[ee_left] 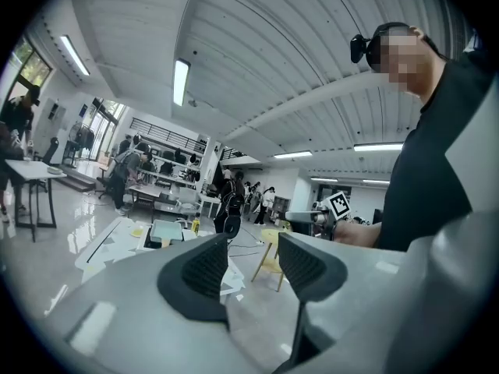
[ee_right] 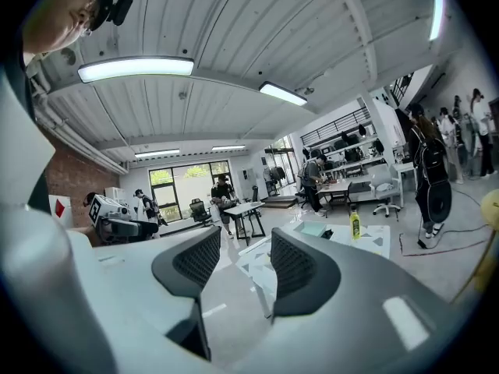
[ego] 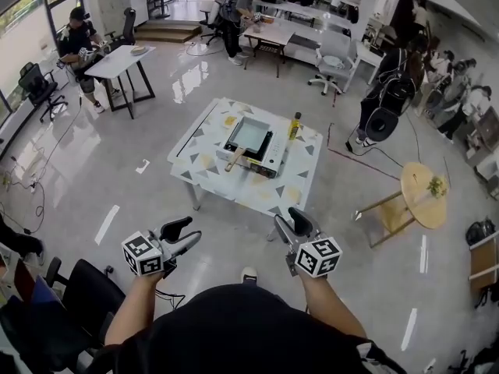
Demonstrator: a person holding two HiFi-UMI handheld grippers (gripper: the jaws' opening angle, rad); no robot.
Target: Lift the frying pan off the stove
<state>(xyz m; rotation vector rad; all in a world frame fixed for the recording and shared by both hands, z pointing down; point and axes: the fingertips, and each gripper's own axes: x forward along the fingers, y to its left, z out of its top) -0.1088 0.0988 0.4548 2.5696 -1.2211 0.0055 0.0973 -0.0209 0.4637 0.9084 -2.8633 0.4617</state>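
Nearest: left gripper (ego: 182,235), cube with black-and-white square markers, dark ribbed fingers (ee_left: 204,269) apart, nothing between them. Beside it, right gripper (ego: 291,226), a like cube, fingers (ee_right: 300,265) also apart and empty. Both are over bare glossy floor (ego: 234,240), well short of the table. At lower left, a black chair (ego: 82,296). Middle distance: low table (ego: 204,135), white top with grey and yellow triangles. On it stands a white stove (ego: 276,153). The pan (ego: 251,135), square and pale inside, sits on the stove with its wooden handle (ego: 235,159) pointing towards the grippers. Just beside the stove stands a yellow bottle (ego: 295,125), its label too small to read. Right of that: round wooden table (ego: 425,201). Farthest: white work tables (ego: 121,59) with people (ego: 78,37) at them.
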